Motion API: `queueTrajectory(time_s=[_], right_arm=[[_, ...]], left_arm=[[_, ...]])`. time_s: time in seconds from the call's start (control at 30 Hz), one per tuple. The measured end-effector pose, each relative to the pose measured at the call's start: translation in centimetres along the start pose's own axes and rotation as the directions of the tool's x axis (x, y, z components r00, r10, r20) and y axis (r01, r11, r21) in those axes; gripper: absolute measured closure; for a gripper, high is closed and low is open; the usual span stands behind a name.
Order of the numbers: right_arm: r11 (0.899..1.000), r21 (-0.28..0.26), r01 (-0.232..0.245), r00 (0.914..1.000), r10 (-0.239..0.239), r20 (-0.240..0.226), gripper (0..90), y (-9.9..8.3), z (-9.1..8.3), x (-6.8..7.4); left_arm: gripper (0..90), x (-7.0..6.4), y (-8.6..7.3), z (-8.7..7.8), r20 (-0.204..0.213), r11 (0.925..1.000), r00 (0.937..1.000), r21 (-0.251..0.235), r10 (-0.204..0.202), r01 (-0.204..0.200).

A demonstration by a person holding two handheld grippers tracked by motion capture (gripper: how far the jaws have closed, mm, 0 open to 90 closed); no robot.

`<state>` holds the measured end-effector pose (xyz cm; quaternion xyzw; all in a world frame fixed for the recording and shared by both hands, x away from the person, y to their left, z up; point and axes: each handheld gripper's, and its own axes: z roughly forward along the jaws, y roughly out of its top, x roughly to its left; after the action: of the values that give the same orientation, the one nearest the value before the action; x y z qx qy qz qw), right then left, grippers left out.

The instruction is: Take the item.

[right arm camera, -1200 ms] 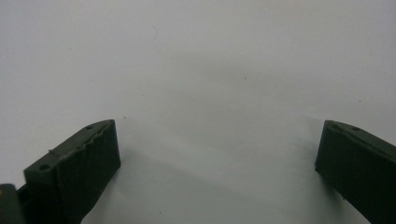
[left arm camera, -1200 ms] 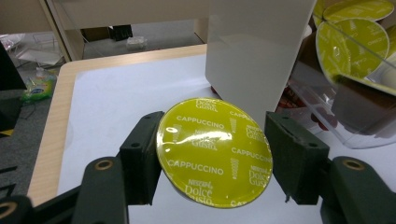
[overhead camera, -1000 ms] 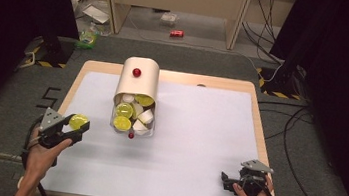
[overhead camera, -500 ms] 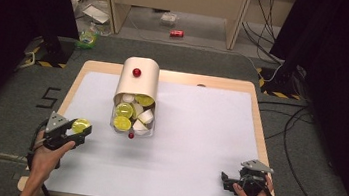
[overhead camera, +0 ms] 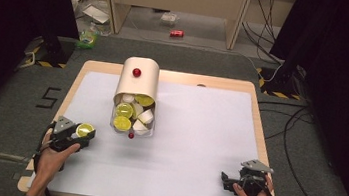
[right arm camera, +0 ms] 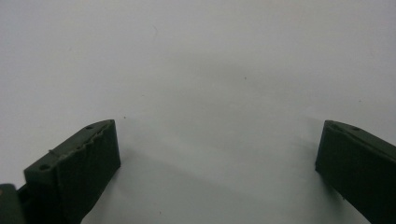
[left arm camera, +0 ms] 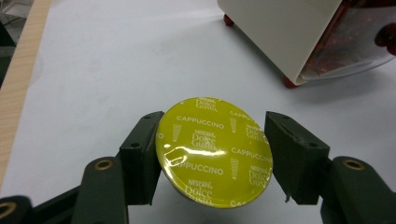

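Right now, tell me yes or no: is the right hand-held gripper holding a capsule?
No, the right hand-held gripper has its jaws spread wide over bare white table, with nothing between them.

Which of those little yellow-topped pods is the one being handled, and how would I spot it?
Start at the cream dispenser box in the middle of the white table, then look to its near-left. The capsule sits between the left gripper jaws, alone outside the box, its yellow lid reading Cappuccino.
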<state>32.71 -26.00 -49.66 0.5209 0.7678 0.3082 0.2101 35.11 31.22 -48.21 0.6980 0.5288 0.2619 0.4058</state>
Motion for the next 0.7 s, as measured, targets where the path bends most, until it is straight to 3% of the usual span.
queueTrajectory(time_s=[0.37, 0.7], right_arm=[[1.0, 0.0, -0.001, 1.0, 0.001, 0.0, 0.2, 0.0, 0.0, 0.0], [1.0, 0.0, 0.0, 1.0, 0.0, 0.0, 0.2, 0.0, 0.0, -0.01]], left_arm=[[39.1, 0.02, -0.61, 0.83, -0.003, 0.9993, 1.0, 0.036, -0.004, 0.004], [36.0, 0.25, -1.0, 1.14, -0.005, 0.9989, 0.9997, 0.038, -0.025, 0.026]])
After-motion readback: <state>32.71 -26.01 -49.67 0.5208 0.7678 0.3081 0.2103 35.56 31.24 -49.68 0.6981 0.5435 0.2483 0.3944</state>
